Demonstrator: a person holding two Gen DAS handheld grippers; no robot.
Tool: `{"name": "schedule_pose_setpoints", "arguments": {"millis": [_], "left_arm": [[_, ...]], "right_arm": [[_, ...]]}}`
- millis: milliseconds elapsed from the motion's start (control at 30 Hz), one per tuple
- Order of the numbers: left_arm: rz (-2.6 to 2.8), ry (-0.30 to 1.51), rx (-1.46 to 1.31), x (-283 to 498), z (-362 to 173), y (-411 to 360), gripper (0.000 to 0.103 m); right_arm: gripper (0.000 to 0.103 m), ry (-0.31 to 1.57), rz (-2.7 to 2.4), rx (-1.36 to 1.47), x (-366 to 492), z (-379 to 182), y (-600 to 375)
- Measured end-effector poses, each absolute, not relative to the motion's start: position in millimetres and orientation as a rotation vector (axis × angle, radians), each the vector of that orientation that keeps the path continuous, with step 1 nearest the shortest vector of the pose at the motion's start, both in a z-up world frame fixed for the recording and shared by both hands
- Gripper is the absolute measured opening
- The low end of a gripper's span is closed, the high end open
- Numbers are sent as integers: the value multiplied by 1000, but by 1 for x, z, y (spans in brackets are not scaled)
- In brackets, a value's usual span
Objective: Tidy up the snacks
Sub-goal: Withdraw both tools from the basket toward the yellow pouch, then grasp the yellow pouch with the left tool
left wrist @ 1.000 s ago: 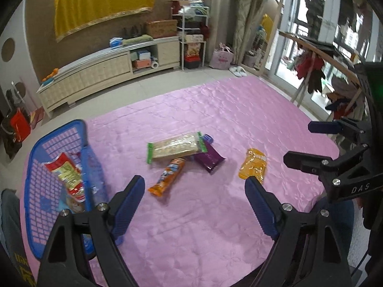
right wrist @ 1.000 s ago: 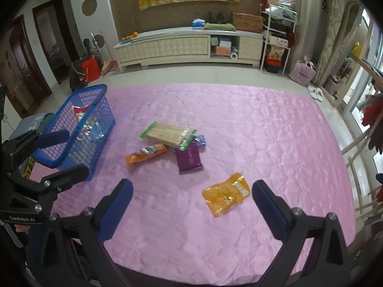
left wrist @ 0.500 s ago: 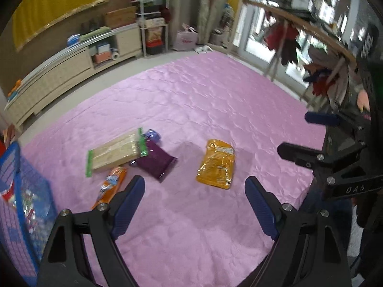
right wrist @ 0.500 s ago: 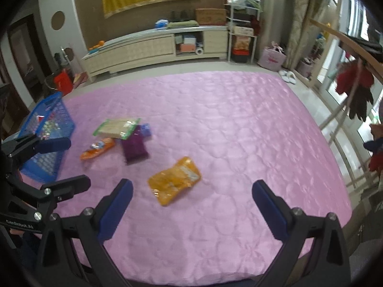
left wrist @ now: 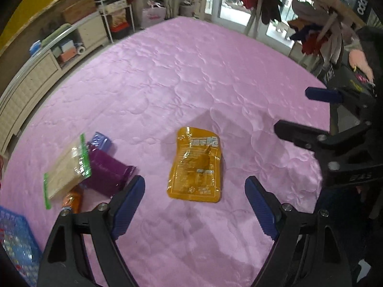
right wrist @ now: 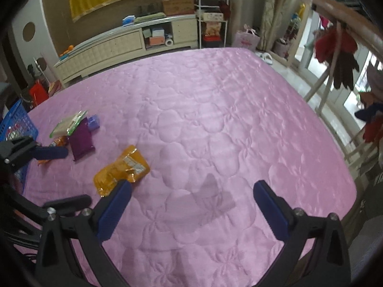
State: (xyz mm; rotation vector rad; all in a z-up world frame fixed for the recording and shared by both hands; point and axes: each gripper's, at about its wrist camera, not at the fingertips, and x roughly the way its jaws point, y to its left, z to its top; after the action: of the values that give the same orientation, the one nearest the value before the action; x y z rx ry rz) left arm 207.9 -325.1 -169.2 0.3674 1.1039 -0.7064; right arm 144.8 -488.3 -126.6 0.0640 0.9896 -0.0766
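Both grippers have swung right and down: left gripper (left wrist: 194, 189), jaws wide, now frames the orange pouch (left wrist: 196, 165) at 12 o'clock for pickup; right gripper (right wrist: 191, 191) gapes empty.

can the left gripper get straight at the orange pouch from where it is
Probably yes. The left gripper is open, with the orange pouch lying flat and alone on the pink quilt just ahead; nothing sits between them.

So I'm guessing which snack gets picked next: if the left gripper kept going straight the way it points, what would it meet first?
Most likely the orange pouch: it lies flat on the pink quilt, centred ahead of the open left gripper. Nothing shows in between, though depth is hard to judge.
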Motion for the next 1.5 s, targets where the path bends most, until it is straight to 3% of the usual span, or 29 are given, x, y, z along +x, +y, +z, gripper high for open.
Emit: {"name": "schedule_pose_setpoints", "arguments": {"millis": [400, 500, 567, 600, 900, 1333, 1500], "left_arm": [[-803, 1124, 535, 232, -196, -360, 84], [-817, 1123, 551, 234, -199, -365, 73], [-829, 1119, 559, 234, -201, -366, 53], [-841, 1135, 561, 235, -204, -367, 50], [-852, 1154, 552, 228, -205, -365, 48], [-810, 1181, 484, 221, -202, -350, 22], [-779, 1163, 464, 213, -198, -342, 20]], "right_arm": [[102, 1014, -113, 115, 149, -141, -500], [102, 1018, -113, 147, 150, -143, -504], [102, 1019, -111, 165, 150, -145, -505], [102, 1021, -110, 170, 150, -145, -505], [102, 1038, -86, 223, 152, -154, -504], [102, 1031, -80, 243, 152, -154, -504], [102, 1036, -82, 243, 153, -154, -504]]}}
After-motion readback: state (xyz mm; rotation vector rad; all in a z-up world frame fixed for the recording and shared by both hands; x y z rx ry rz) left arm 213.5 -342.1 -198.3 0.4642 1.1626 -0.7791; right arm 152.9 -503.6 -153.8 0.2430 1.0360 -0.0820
